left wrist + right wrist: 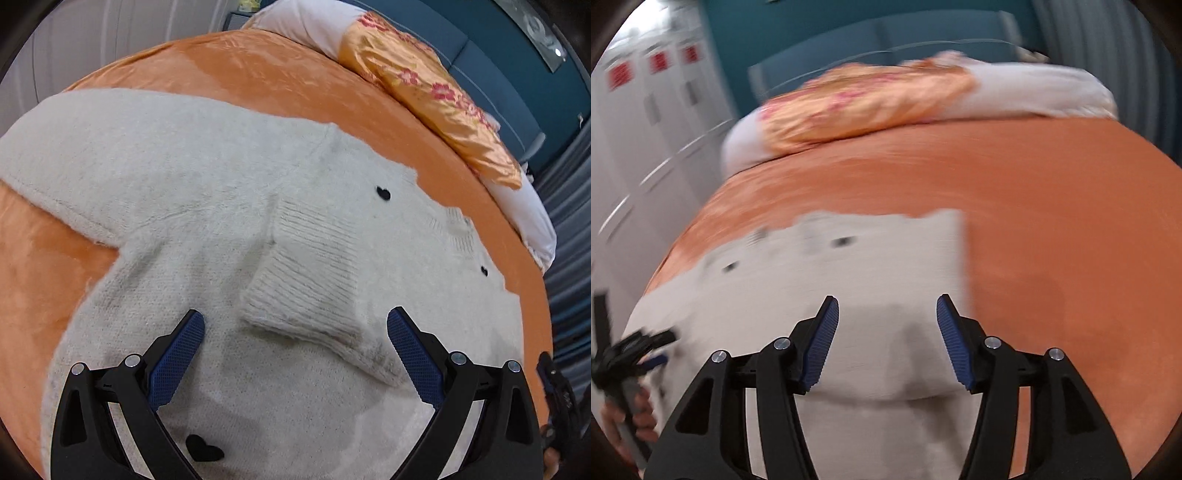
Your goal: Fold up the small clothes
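Note:
A cream fuzzy knit sweater (177,206) with small black hearts (383,192) lies flat on the orange bed cover (258,74). One sleeve is folded across the body, its ribbed cuff (306,280) lying between my left gripper's fingers. The other sleeve (92,147) stretches out to the left. My left gripper (295,314) hovers just over the cuff, wide open and holding nothing. In the blurred right wrist view, my right gripper (887,299) stands open over the sweater (849,266) near its straight right edge, with nothing between its pads.
An orange floral quilt (424,96) and white pillows (306,22) lie at the head of the bed against a blue headboard (498,85). White wardrobe doors (646,122) stand on the left. A hand (642,410) holds the other gripper at the left edge.

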The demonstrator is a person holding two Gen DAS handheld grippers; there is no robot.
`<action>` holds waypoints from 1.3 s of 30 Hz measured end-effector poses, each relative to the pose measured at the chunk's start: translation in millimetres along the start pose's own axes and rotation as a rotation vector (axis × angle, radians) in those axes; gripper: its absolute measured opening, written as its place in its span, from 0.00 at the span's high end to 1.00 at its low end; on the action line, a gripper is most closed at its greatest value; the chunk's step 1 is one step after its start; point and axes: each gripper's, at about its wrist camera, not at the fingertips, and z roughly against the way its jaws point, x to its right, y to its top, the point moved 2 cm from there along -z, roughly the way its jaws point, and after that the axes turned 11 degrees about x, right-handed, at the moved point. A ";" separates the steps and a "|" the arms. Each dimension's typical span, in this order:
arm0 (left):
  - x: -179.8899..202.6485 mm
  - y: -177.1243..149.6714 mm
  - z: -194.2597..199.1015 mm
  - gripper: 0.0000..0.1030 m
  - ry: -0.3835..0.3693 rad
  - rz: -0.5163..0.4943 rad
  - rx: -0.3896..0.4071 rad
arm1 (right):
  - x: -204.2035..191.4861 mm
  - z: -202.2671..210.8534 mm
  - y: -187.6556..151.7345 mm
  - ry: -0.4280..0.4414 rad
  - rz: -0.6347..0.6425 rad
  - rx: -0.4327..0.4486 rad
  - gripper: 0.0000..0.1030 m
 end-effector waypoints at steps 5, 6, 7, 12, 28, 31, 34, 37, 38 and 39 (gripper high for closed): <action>0.1 7.7 -8.6 0.21 0.016 -0.033 0.013 | 6.8 -36.7 -1.5 -0.016 -0.031 -0.050 0.47; 2.0 10.4 -12.7 0.26 0.026 -0.049 0.013 | 3.6 -45.8 -1.9 -0.017 -0.024 -0.064 0.47; 2.8 13.2 -15.6 0.35 0.028 -0.056 0.013 | 2.0 -50.7 -2.3 -0.022 -0.013 -0.073 0.48; 14.7 32.4 -26.7 0.96 0.003 -0.103 0.023 | -2.6 -74.0 -0.1 -0.040 0.002 -0.092 0.92; 4.4 28.9 -46.7 1.00 -0.032 -0.084 0.065 | 53.7 -26.1 -0.4 -0.047 -0.231 0.022 0.88; 3.4 32.8 -27.1 0.86 -0.096 -0.035 0.071 | 45.6 1.4 1.5 -0.013 -0.178 0.028 0.82; 4.7 29.6 -18.1 0.41 -0.119 -0.004 0.054 | 40.9 16.3 -11.6 -0.012 -0.139 -0.016 0.53; 11.2 21.2 -28.8 0.39 -0.124 0.013 -0.001 | 29.8 14.2 -34.8 -0.057 -0.075 -0.060 0.46; 15.0 19.0 -31.0 0.39 -0.107 0.002 -0.004 | 28.6 8.8 -42.1 -0.072 -0.069 -0.086 0.45; 18.2 17.7 -31.7 0.39 -0.091 -0.017 0.003 | 29.0 5.2 -45.3 -0.079 -0.070 -0.099 0.55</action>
